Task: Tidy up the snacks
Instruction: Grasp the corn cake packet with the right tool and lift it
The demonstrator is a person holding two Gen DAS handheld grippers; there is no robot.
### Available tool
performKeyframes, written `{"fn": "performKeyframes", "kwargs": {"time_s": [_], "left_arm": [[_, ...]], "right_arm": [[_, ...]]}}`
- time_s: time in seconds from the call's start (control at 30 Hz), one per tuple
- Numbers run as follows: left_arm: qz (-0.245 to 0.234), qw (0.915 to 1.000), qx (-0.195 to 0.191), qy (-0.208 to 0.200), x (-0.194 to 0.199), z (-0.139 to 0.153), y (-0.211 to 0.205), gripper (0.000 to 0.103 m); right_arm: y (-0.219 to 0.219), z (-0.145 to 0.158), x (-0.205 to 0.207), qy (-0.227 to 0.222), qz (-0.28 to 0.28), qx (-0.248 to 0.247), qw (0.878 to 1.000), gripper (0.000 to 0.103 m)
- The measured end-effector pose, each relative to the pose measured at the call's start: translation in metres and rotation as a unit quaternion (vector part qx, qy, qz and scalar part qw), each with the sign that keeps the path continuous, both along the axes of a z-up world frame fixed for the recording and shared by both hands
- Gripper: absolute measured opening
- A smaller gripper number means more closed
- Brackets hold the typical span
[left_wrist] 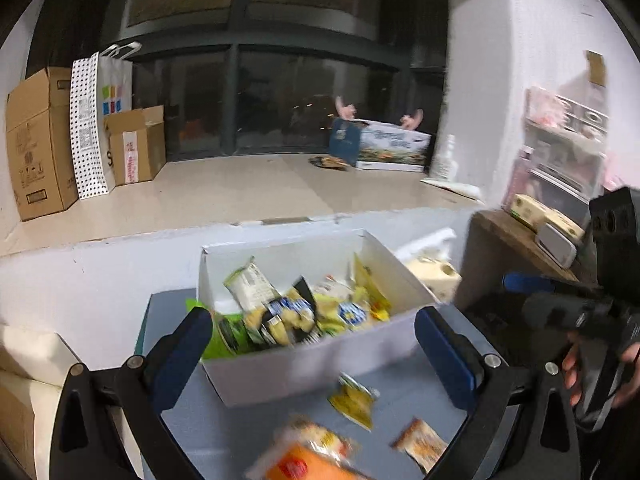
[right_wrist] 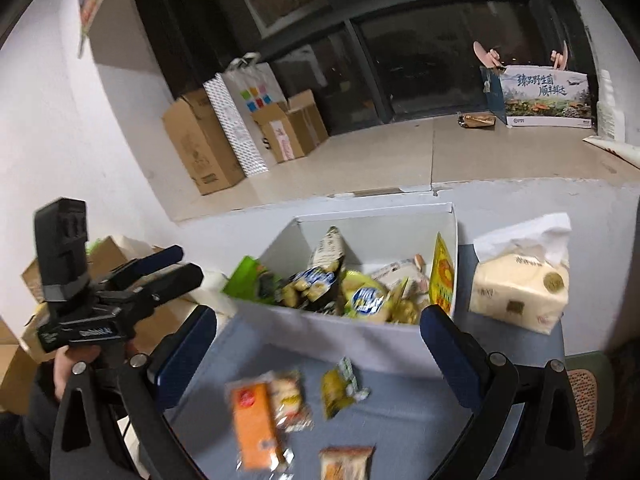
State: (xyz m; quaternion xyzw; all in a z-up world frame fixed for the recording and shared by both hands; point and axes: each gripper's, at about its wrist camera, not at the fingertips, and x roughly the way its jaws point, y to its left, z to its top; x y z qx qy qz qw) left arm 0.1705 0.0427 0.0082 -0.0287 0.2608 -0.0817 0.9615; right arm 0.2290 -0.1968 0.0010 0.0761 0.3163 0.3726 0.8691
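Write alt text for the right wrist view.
A white box full of mixed snack packets sits on a blue-grey table, framed by the open, empty right gripper. Four packets lie loose in front of it, a tissue pack stands to its right, and the left gripper is at the left edge.

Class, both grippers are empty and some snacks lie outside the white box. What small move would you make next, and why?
Probably lower the right gripper, jaws open and empty, onto the yellow packet lying on the blue-grey table just in front of the white box. It is the loose snack nearest the box, which already holds most packets; the orange pack can follow.
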Motion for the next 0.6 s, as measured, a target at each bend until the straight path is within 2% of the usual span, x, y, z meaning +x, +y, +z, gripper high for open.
{"fn": "performKeyframes", "kwargs": {"time_s": [0.13, 0.23, 0.37, 0.6], "left_arm": [[-0.015, 0.9997, -0.018, 0.000, -0.046, -0.011, -0.004, 0.103], [-0.018, 0.9993, -0.033, 0.003, -0.079, -0.025, -0.005, 0.103], [-0.007, 0.9987, -0.050, 0.010, -0.118, -0.046, -0.005, 0.103], [0.007, 0.9978, -0.060, 0.025, -0.150, -0.069, -0.001, 0.103]], "right_arm": [[-0.020, 0.002, -0.047, -0.010, 0.015, 0.024, 1.000, 0.103], [-0.032, -0.008, -0.082, -0.015, 0.019, 0.026, 0.999, 0.103], [-0.043, -0.037, -0.117, 0.003, 0.024, 0.029, 0.999, 0.103], [-0.060, -0.082, -0.143, 0.032, 0.001, 0.035, 0.999, 0.103]]}}
